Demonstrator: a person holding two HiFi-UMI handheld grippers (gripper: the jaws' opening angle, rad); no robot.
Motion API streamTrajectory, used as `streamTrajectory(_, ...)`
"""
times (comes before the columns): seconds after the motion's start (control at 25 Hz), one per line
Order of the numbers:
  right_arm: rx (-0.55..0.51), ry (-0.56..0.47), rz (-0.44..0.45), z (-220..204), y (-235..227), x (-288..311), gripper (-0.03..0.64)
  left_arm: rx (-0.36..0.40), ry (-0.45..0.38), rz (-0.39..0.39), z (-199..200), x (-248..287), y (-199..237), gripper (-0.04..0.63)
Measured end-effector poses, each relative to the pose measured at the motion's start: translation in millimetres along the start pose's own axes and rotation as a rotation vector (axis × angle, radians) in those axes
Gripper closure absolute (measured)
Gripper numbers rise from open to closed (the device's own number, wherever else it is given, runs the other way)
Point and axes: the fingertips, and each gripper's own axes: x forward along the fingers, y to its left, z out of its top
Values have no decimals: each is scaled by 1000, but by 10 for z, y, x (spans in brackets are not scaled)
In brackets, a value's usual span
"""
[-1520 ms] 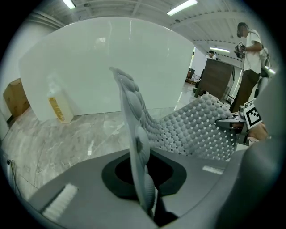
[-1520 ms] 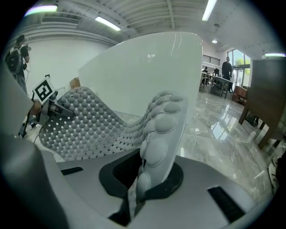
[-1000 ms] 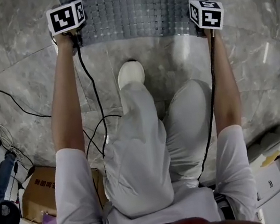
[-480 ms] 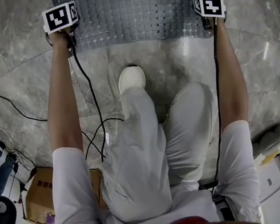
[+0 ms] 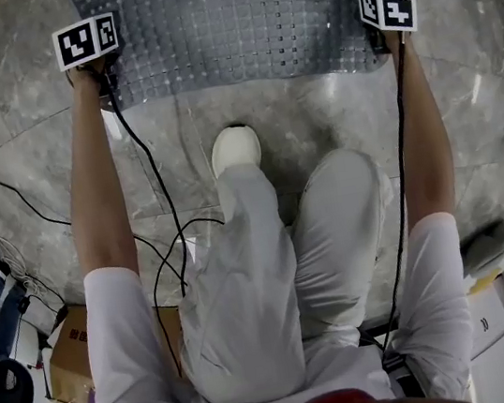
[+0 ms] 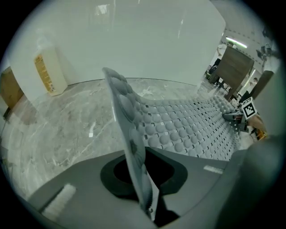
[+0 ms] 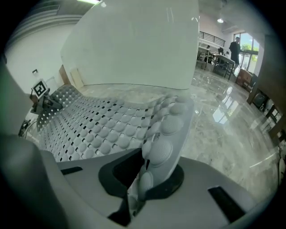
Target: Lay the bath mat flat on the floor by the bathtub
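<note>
A grey studded bath mat with rows of small holes stretches between my two grippers, low over the marble floor. My left gripper is shut on the mat's near left corner. My right gripper is shut on the near right corner. The mat sags toward the floor between them and spreads out toward the white bathtub wall. Each pinched corner stands up edge-on between the jaws. The far edge of the mat is cut off at the top of the head view.
A bottle with a yellow label stands on the floor by the tub at the left. My white shoe is just behind the mat. Cables trail from the grippers. A cardboard box sits behind me at the left.
Both grippers have moved forward and lower toward the tub with the mat. The mat has gone from hanging in a deep curve to lying nearly spread over the floor.
</note>
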Motion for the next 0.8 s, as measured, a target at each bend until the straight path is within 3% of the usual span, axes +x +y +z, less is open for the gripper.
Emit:
streamTrajectory(0.24, 27, -20, 74, -13, -18, 58, 581, 35, 15, -85, -18, 91, 100, 531)
streamTrajectory(0.6, 42, -49, 4, -25, -138, 54, 487, 70, -7, -16, -20, 165, 232, 467)
streamTrajectory(0.8, 85, -85, -2, -46, -221, 47, 431, 29, -31, -28, -26, 167, 324, 398)
